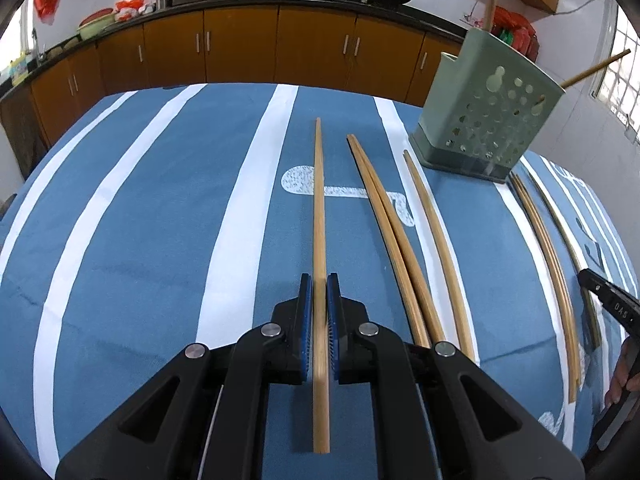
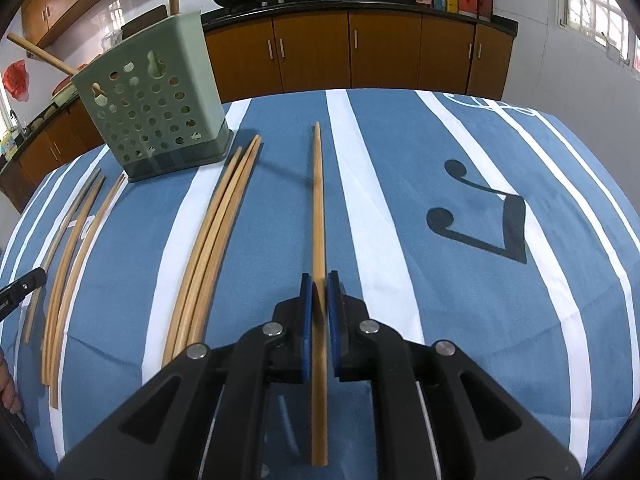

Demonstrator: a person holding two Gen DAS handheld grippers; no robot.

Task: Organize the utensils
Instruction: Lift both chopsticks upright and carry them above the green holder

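Observation:
Several bamboo chopsticks lie on a blue cloth with white stripes. My left gripper [image 1: 319, 280] is shut on one chopstick [image 1: 319, 200], which points away along the fingers. My right gripper [image 2: 319, 280] is shut on another chopstick [image 2: 318, 200]; its shadow on the cloth shows it is raised. A green perforated utensil holder [image 1: 486, 108] stands at the far right in the left wrist view and at the far left in the right wrist view [image 2: 154, 108]. Two chopsticks stick out of its top.
Loose chopsticks lie in groups: a pair [image 1: 392, 232] and a single [image 1: 436, 232] right of my left gripper, and a bundle [image 2: 216, 232] left of my right gripper. More [image 2: 68, 264] lie further left. Brown kitchen cabinets [image 1: 240, 48] and woks stand behind the table.

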